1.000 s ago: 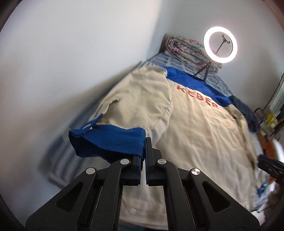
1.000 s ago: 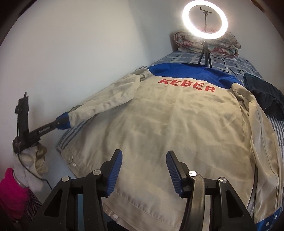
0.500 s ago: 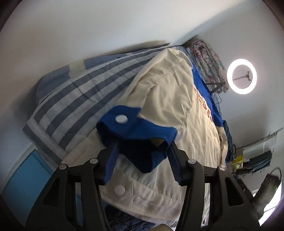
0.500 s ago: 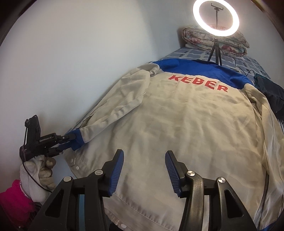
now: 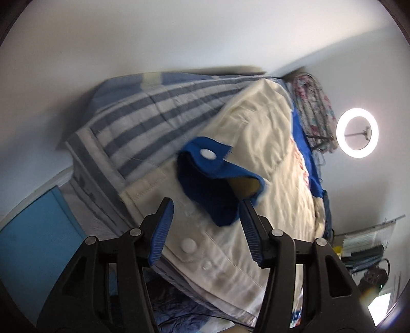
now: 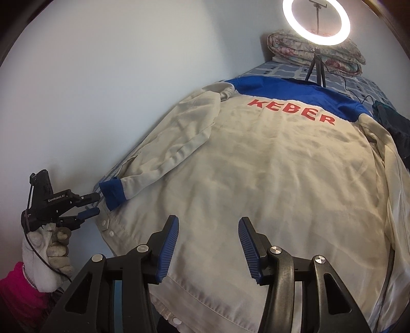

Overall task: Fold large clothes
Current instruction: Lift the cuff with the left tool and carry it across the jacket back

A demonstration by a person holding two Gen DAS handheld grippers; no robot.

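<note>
A cream jacket (image 6: 269,166) with a blue yoke and red "KEBER" lettering lies back-up, spread over the bed. Its left sleeve (image 6: 179,133) runs down along the wall side and ends in a blue cuff (image 6: 112,192) resting near the hem corner. In the left wrist view the cuff (image 5: 215,189), with its white snap, lies on the cream fabric just ahead of my left gripper (image 5: 206,201), which is open and presses on nothing. From the right wrist view the left gripper (image 6: 98,204) sits just left of the cuff, held by a gloved hand (image 6: 48,251). My right gripper (image 6: 207,222) hovers open over the jacket's lower back.
A lit ring light (image 6: 317,19) on a tripod stands at the head of the bed, in front of a folded floral quilt (image 6: 315,48). A dark garment (image 6: 394,128) lies at the right edge. The wall hugs the left side of the striped bedsheet (image 5: 153,107). A cluttered shelf (image 5: 371,246) stands to the right.
My left gripper let go of the blue cuff: its jaws went from shut to open, it rolled and sank. The sleeve now lies on the jacket. The right gripper barely moved.
</note>
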